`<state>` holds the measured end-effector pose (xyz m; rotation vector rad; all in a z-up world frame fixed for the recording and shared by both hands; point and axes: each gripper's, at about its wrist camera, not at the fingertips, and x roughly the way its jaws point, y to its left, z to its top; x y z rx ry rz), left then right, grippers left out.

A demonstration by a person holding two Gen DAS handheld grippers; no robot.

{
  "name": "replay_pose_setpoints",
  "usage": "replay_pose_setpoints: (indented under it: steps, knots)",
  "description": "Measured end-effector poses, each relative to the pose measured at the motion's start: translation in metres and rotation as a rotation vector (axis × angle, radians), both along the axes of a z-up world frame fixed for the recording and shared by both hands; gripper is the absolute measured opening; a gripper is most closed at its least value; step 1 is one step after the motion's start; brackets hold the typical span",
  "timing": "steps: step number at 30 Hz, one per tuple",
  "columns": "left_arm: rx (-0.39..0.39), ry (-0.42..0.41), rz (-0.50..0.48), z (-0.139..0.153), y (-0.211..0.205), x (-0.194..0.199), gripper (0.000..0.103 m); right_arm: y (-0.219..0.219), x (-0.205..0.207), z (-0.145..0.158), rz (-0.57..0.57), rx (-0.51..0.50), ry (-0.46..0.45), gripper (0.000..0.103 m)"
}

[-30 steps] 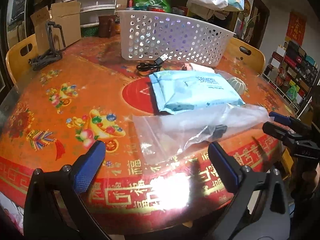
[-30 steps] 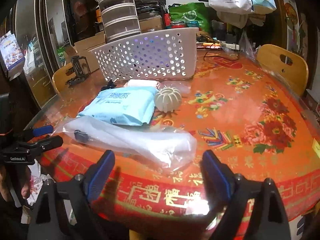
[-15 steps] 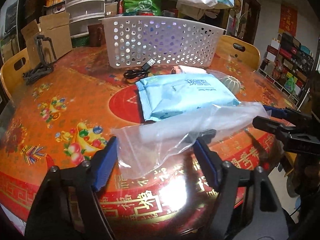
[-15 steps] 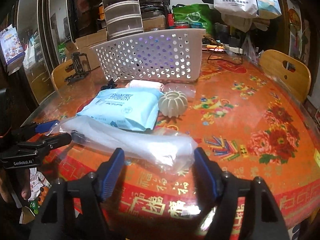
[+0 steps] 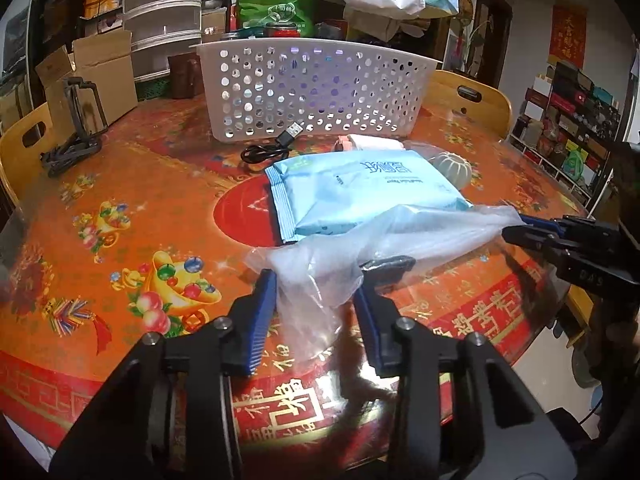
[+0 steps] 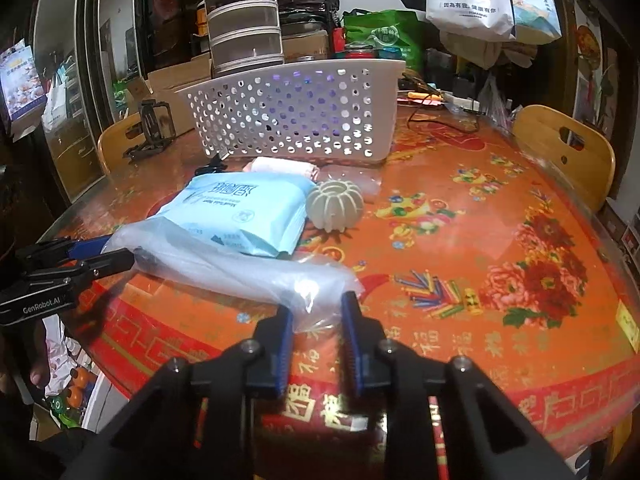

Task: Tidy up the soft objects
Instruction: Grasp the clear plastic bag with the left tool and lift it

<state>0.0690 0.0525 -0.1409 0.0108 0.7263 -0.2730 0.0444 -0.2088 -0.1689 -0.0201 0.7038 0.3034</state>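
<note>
A clear plastic bag (image 5: 360, 252) lies along the near edge of the table, partly over a light blue pack of wet wipes (image 5: 360, 192). My left gripper (image 5: 316, 312) is half closed around one end of the bag, its fingers still apart. My right gripper (image 6: 316, 320) is half closed around the other end (image 6: 316, 296). Each gripper shows in the other's view, the right one (image 5: 516, 228) and the left one (image 6: 116, 252). A white perforated basket (image 5: 316, 92) stands behind. A ribbed pale ball (image 6: 334, 206) and a pink-white roll (image 6: 280, 166) lie by the wipes.
A black USB cable (image 5: 268, 148) lies in front of the basket. A black phone stand (image 5: 80, 120) is at the far left. Wooden chairs (image 6: 568, 152) ring the round red table (image 5: 120, 184). Shelves, boxes and bags crowd the room behind.
Both grippers moved in to the two ends of the plastic bag and narrowed their jaws around it. The bag's ends have bunched up.
</note>
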Motion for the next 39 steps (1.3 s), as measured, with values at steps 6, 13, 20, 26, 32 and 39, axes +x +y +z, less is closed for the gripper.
replay_pose_setpoints:
  steps: [6, 13, 20, 26, 32, 39]
  knots:
    - [-0.002, -0.027, -0.008, 0.014, 0.004, -0.008, 0.03, -0.002, -0.006, 0.005, 0.012, 0.018, -0.01, 0.017]
    - [-0.005, -0.061, -0.011, 0.033, 0.008, -0.017, 0.029, 0.0, -0.016, 0.019, 0.018, 0.033, -0.046, 0.014]
    - [-0.016, -0.105, -0.004, 0.058, 0.012, -0.022, 0.029, 0.002, -0.025, 0.044, 0.027, 0.038, -0.098, 0.014]
    - [-0.016, -0.151, 0.0, 0.082, 0.012, -0.015, 0.029, 0.003, -0.019, 0.064, 0.027, 0.045, -0.128, 0.014]
    - [-0.005, -0.196, -0.005, 0.109, 0.006, 0.003, 0.029, -0.001, -0.007, 0.084, 0.021, 0.049, -0.159, 0.014]
    - [-0.004, -0.24, -0.018, 0.152, -0.003, 0.043, 0.029, -0.012, 0.028, 0.122, 0.02, 0.069, -0.197, 0.014]
